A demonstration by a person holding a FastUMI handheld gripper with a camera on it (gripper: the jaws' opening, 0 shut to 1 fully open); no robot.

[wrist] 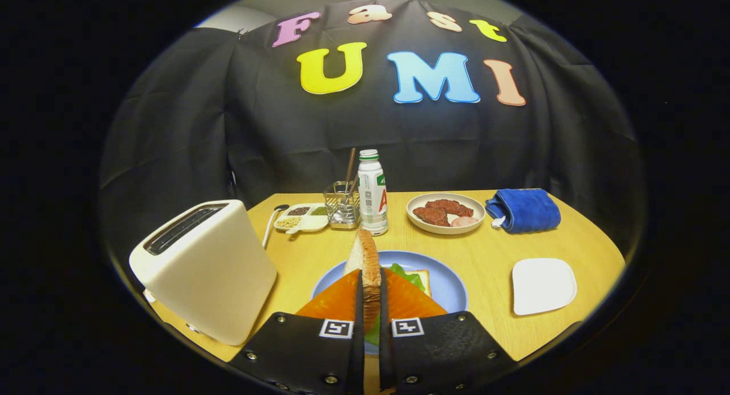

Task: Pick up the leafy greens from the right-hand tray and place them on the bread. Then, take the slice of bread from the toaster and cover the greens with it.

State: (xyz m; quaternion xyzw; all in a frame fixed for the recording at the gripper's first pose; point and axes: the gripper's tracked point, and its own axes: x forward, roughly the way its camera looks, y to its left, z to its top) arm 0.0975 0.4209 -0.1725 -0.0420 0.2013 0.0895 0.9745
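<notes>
Gripper view: tongs clamped on bread slice, held on edge — above leafy greens on blue plate; toaster beside it on the bench.

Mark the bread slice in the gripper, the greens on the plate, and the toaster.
bread slice (369,264): gripper view, crust edge, pinched upright between both fingers.
leafy greens (409,276): gripper view, leaf showing right of the slice.
toaster (217,269): gripper view, its front wall.
</notes>
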